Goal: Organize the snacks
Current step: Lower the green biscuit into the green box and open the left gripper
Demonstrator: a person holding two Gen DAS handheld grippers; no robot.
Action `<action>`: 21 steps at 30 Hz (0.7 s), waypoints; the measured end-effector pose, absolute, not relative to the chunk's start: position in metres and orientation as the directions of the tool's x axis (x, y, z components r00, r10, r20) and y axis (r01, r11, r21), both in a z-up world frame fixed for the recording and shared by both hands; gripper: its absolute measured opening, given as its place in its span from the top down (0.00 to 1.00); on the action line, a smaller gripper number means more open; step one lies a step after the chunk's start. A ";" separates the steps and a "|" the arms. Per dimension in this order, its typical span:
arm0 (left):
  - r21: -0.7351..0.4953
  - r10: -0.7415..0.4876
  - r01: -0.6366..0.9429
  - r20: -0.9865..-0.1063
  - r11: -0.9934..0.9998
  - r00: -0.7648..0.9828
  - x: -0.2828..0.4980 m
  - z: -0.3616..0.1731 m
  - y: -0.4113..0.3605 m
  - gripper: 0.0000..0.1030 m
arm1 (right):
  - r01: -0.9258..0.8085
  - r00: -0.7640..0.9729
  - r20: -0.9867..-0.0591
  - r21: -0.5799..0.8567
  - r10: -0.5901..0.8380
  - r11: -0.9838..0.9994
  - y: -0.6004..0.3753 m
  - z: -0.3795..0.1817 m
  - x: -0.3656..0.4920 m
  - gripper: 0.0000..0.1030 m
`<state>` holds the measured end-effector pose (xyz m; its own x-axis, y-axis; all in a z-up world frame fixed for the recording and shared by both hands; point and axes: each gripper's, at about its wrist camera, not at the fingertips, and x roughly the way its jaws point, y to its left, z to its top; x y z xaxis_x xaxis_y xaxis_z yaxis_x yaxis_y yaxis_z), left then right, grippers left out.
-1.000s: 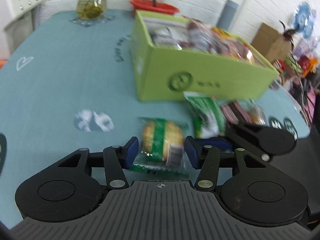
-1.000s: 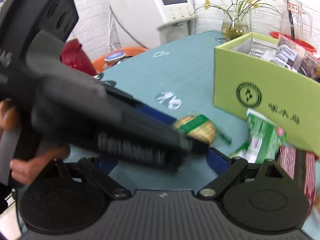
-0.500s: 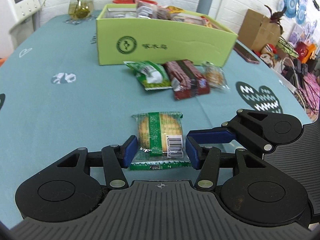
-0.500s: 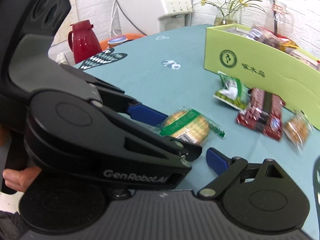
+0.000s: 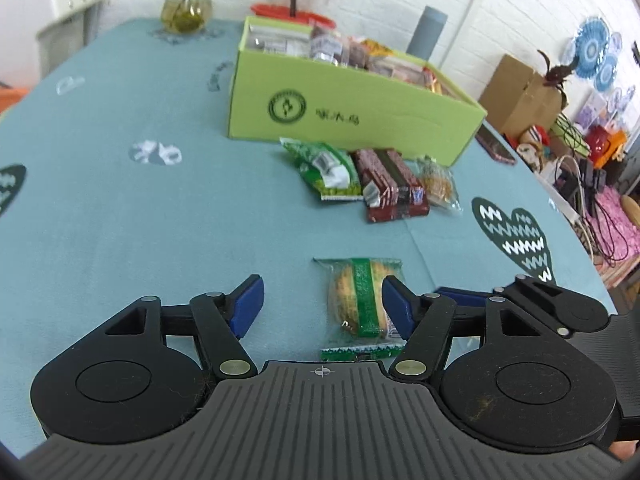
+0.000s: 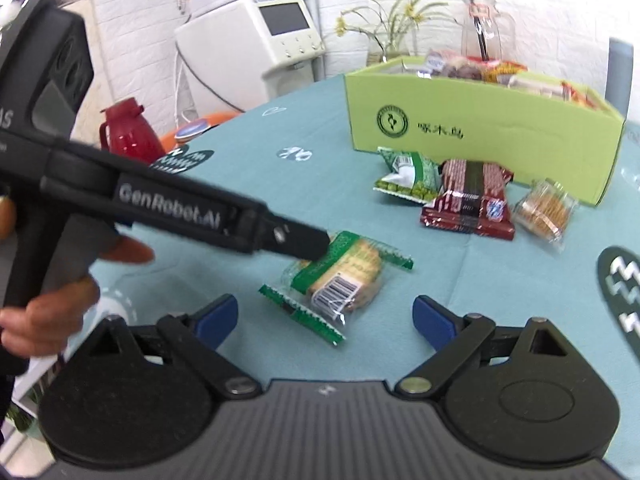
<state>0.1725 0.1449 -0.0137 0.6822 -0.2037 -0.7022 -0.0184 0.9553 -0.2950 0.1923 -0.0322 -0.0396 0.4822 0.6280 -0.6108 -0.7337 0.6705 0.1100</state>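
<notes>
Snacks: my biscuit packet (image 5: pixel 362 305) (clear wrap, green band) lies flat on the teal tablecloth (image 5: pixel 132 216), near the table's front edge.
Left tongs (image 5: pixel 322 300): mine have just been opening; the jaws stand apart with the packet between them, close against the right-hand pad, clear of the left one.
Right tongs (image 6: pixel 325 319): mine stand wide apart, nothing clamped, hovering just short of the same packet, which shows its barcode end to this camera.
Hand (image 6: pixel 44 304): fingers wrap the grip of the left tool at the left of the right wrist view.
Loose pile: a green pouch (image 5: pixel 326 172), a dark red bar pack (image 5: pixel 390 186) and a small clear bag of biscuits (image 5: pixel 436 184) lie side by side against the front of the box.
Box: a lime green carton (image 5: pixel 348 108) with a round dark logo, filled with wrapped snacks, stands toward the far side of the table.
Cloth: teal, printed with dark hearts (image 5: pixel 516 236) carrying white zigzags, plus small white motifs.
Far edge: a glass vase of yellow flowers (image 5: pixel 186 8), a glass jug on a red tray (image 5: pixel 294 14), a grey cylinder (image 5: pixel 426 30).
Room: white brick walls, a white machine with a screen (image 6: pixel 276 46), a red flask (image 6: pixel 128 130), a brown cardboard box (image 5: pixel 520 92) and clutter at right (too blurred to sort).
</notes>
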 end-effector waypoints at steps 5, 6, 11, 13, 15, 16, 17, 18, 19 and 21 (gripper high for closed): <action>-0.289 -0.253 0.064 -0.687 0.955 0.681 0.178 -0.024 0.133 0.68 | -0.750 0.512 -0.600 0.037 0.615 0.660 -0.014 -0.040 0.200 0.26; -0.332 -0.301 0.088 -0.672 0.939 0.676 0.179 -0.025 0.134 0.82 | -0.748 0.511 -0.603 0.039 0.613 0.662 -0.013 -0.039 0.202 0.27; -0.401 -0.325 0.043 -0.669 0.915 0.668 0.192 -0.015 0.142 0.93 | -0.739 0.540 -0.569 0.033 0.620 0.673 -0.018 -0.021 0.209 0.32; -0.417 -0.341 0.061 -0.640 0.907 0.688 0.205 0.001 0.142 0.93 | -0.728 0.591 -0.527 -0.022 0.611 0.685 -0.017 -0.003 0.215 0.32; -0.403 -0.337 0.084 -0.612 0.911 0.716 0.223 0.024 0.138 0.93 | -0.716 0.634 -0.478 -0.063 0.608 0.696 -0.018 0.017 0.231 0.31; -0.391 -0.330 0.096 -0.593 0.915 0.734 0.235 0.037 0.135 0.92 | -0.707 0.653 -0.456 -0.081 0.605 0.702 -0.018 0.027 0.240 0.31; -0.376 -0.327 0.113 -0.573 0.920 0.751 0.247 0.048 0.133 0.93 | -0.695 0.678 -0.429 -0.108 0.597 0.711 -0.018 0.037 0.250 0.31; -0.362 -0.326 0.132 -0.551 0.923 0.768 0.261 0.062 0.130 0.92 | -0.686 0.696 -0.408 -0.133 0.591 0.715 -0.018 0.048 0.261 0.30; -0.346 -0.322 0.145 -0.536 0.927 0.781 0.275 0.072 0.127 0.92 | -0.676 0.712 -0.390 -0.153 0.584 0.721 -0.018 0.057 0.274 0.30; -0.310 -0.310 0.164 -0.514 0.937 0.799 0.305 0.089 0.120 0.92 | -0.659 0.731 -0.373 -0.168 0.571 0.733 -0.018 0.073 0.303 0.29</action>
